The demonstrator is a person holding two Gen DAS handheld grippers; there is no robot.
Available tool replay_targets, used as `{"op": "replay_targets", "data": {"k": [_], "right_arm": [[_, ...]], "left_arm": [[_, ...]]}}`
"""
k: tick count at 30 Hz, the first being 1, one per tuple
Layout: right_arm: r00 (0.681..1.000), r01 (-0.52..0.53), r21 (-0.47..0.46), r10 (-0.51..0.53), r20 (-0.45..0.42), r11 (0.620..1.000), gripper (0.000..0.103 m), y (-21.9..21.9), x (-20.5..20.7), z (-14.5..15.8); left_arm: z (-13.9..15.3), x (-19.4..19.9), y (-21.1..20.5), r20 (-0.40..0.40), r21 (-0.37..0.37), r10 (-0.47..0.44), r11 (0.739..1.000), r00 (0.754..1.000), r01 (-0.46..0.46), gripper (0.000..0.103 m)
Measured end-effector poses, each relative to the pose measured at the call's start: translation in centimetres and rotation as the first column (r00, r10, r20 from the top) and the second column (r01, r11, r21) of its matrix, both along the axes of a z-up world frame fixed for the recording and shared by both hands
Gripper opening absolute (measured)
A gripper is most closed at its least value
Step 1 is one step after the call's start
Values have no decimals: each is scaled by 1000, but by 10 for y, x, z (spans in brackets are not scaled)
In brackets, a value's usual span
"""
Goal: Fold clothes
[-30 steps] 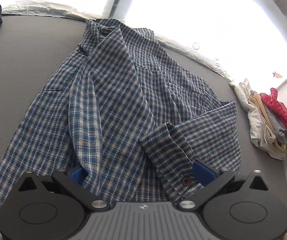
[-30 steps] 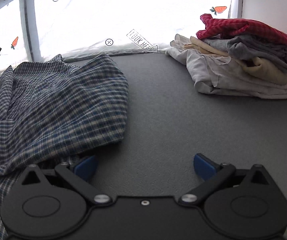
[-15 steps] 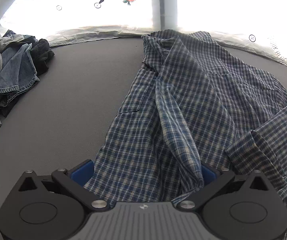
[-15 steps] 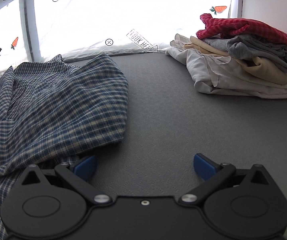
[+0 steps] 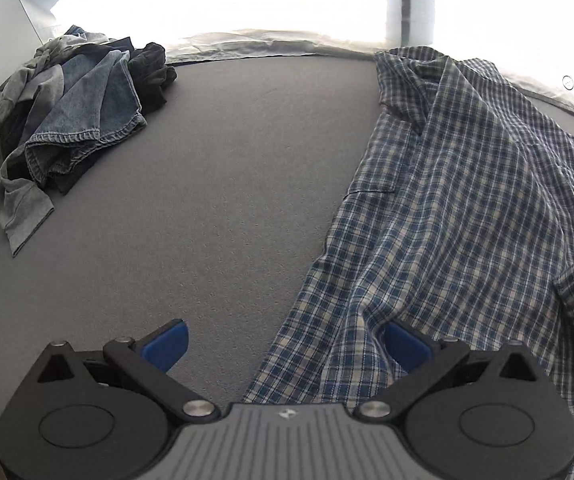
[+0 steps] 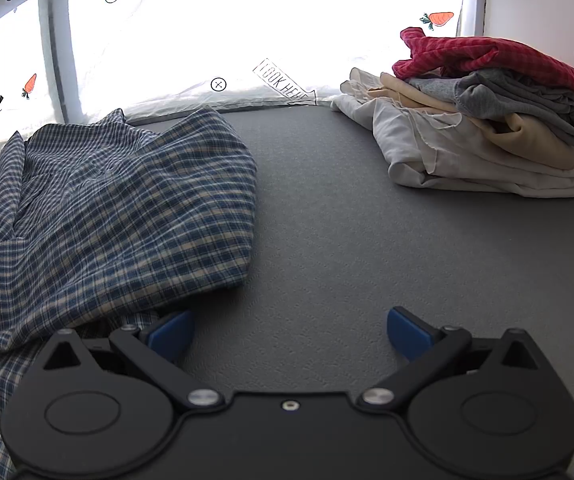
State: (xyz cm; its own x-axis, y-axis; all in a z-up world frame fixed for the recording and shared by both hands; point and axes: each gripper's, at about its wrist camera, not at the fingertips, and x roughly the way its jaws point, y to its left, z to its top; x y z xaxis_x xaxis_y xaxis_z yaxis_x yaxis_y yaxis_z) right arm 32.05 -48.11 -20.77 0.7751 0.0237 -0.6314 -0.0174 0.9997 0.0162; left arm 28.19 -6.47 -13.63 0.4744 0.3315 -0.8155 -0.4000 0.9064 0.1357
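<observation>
The blue plaid button-up shirt (image 5: 467,216) lies spread and rumpled on the grey bench (image 5: 215,184), its collar toward the bright window curtain at the far edge and its hem toward the cameras. Everything else is placed relative to this shirt.

The left tongs (image 5: 285,344) stand wide apart at the shirt's near left edge: the right blue pad sits against a raised fold of the plaid cloth, the left pad is over bare bench beside the hem, and nothing is clamped between them.

The right tongs (image 6: 289,332) are also spread wide, at the shirt's near right side. Their left blue pad is just beside the folded-over plaid edge; whether it touches cannot be told. Their right pad is over bare bench, well clear of the cloth.

Far to the left of the shirt, against a white wall panel, lies a loose heap of denim and dark clothes (image 5: 71,120). Well to the right of the shirt sits a stack of folded clothes (image 6: 483,120): white at the bottom, cream and grey above, a red checked garment on top
</observation>
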Motion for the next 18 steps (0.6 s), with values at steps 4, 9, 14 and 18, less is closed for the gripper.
{"op": "replay_targets", "data": {"k": [4,9,14,18], "right_arm": [[1000,0,0,0,0,1000,103,0,0,0],[1000,1,0,-1,1,1000,103,0,0,0],[1000,1,-1,-1,2,1000,103,0,0,0],[1000,2,-1,-2,2,1000,103,0,0,0]], "left_arm": [[14,-20,-8,63,-43,-132,990,989,135,93],[20,-55,1,141,-200,-68,975,988,96,57],[10,-77,10,137,-305,-36,949,990,77,38],[1,-82,6,97,-314,-71,944,993,98,48]]}}
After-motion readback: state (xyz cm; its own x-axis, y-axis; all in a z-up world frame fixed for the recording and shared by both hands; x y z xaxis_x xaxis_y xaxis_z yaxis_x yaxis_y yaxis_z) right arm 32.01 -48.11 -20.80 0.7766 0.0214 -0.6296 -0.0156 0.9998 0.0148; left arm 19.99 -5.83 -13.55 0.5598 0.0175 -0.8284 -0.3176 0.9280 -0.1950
